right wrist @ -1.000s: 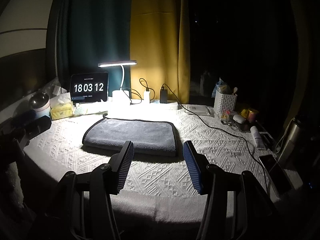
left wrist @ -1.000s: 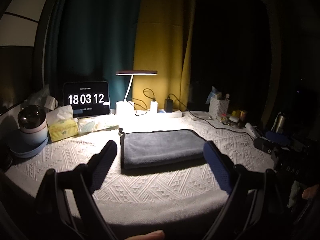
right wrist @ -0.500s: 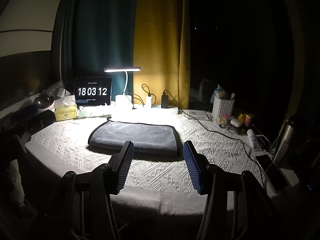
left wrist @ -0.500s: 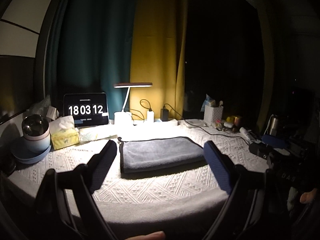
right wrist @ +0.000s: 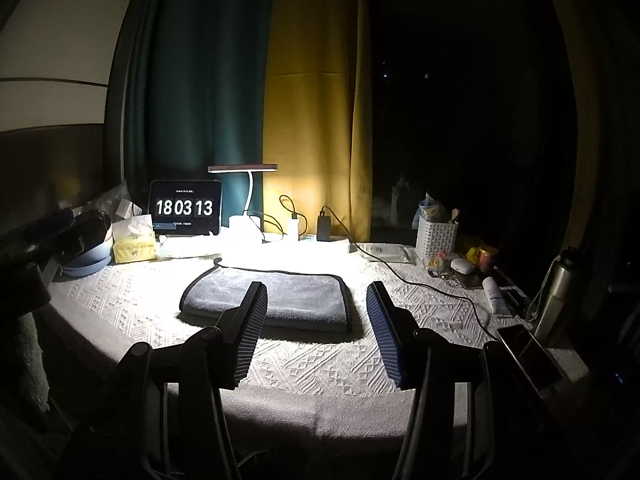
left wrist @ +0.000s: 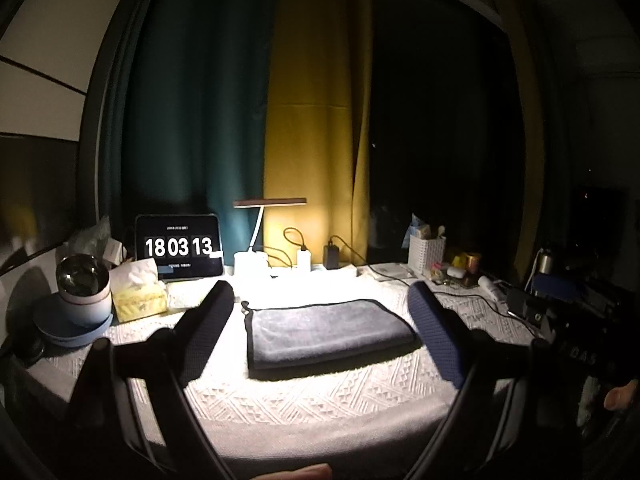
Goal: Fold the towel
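A grey towel [left wrist: 328,330] with a dark edge lies folded flat on the white textured tablecloth [left wrist: 304,396], under the lamp. It also shows in the right wrist view [right wrist: 272,296]. My left gripper [left wrist: 320,308] is open and empty, held back near the table's front edge, apart from the towel. My right gripper [right wrist: 316,300] is open and empty, also held back above the front edge, with the towel's near right part seen between its fingers. The right gripper's body shows dimly at the right of the left wrist view [left wrist: 568,312].
A lit desk lamp [right wrist: 244,192], a clock tablet [right wrist: 185,208], chargers and cables stand along the back. A tissue box [left wrist: 138,294] and bowls [left wrist: 80,304] are at the left. A white basket [right wrist: 436,234], small items, a phone [right wrist: 528,352] and a metal bottle [right wrist: 560,292] are at the right.
Both grippers have drawn back and tilted up, so the table sits lower in both views. The towel has not moved. The clock has gone from 18:03:12 to 18:03:13.
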{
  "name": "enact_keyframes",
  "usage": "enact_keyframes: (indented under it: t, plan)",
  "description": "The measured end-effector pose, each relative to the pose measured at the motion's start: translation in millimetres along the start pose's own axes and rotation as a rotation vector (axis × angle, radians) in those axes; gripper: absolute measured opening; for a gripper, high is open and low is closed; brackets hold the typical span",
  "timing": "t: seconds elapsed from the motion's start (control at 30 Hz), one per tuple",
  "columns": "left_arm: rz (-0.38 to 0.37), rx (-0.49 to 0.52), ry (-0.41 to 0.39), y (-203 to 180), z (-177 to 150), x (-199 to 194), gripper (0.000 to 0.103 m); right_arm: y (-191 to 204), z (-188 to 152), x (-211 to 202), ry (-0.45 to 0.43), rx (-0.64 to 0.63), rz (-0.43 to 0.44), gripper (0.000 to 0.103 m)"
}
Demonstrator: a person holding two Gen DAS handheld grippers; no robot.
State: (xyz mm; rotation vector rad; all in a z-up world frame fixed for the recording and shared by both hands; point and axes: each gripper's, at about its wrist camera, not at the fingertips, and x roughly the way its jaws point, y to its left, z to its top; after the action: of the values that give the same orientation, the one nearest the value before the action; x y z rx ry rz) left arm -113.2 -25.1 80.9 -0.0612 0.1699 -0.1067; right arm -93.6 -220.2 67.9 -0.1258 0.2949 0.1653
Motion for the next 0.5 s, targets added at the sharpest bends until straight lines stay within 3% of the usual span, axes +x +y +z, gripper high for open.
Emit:
enact_keyframes:
  t: [0.5]
  plan:
    - [0.014, -0.002, 0.009, 0.9, 3.2, 4.1, 0.089, -0.9, -0.4, 7.1, 0.017, 0.003, 0.003, 0.055]
